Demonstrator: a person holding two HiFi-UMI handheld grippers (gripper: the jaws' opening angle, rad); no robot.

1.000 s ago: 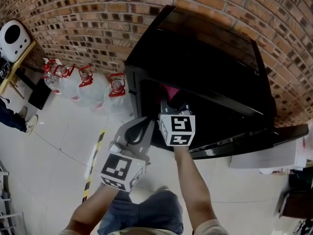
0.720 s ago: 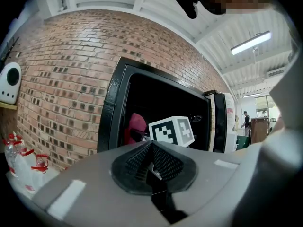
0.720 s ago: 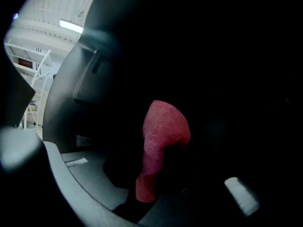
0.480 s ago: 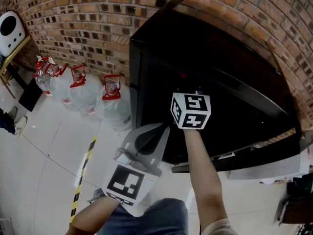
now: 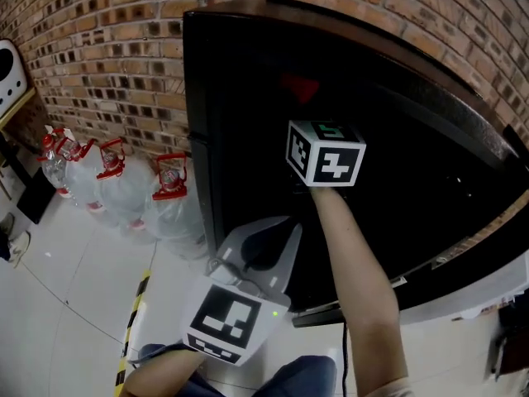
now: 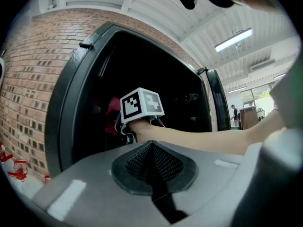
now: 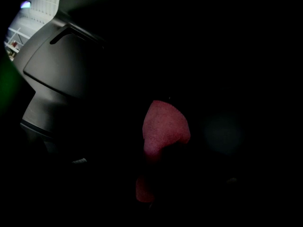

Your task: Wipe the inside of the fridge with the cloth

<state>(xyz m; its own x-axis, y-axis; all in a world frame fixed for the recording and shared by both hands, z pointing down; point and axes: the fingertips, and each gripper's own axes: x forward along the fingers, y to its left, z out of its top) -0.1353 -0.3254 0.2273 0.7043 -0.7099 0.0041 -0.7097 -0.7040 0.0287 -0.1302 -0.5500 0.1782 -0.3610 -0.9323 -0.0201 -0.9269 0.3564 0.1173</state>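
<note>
Two grippers show. The left gripper [image 6: 150, 155] hangs outside the fridge [image 5: 248, 73], its fingers pressed together on nothing. The right gripper [image 6: 118, 123] reaches deep inside, its fingers pinching the red cloth [image 7: 163, 126]. The interior is very dark, so the cloth may snag on an unseen shelf and pull free, or skip patches.

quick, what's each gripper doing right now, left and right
Left gripper: shut, nothing between its jaws.
Right gripper: inside the dark fridge, shut on the pink cloth.
</note>
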